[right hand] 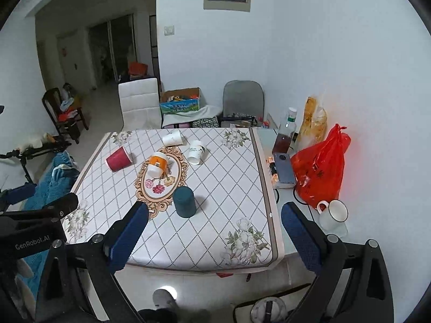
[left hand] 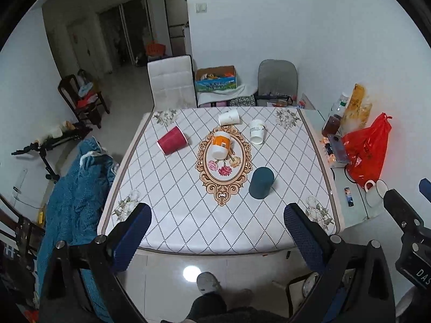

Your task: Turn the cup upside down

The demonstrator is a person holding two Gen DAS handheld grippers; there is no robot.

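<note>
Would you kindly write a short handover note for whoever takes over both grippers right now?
Left gripper: open, empty, held back over the near table edge.
Right gripper: open, empty, likewise.
Done: dark teal cup stands mouth down.
Left: red paper cup, orange-and-white cup and two white paper cups all lie on their sides on the patterned tablecloth; each needs flipping.

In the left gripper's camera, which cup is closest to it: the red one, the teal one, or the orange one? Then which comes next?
From the left gripper:
1. Teal cup, standing, front right.
2. Orange cup, lying at the table's middle.
3. Red cup, lying on the left; nearly level with the orange one.
</note>
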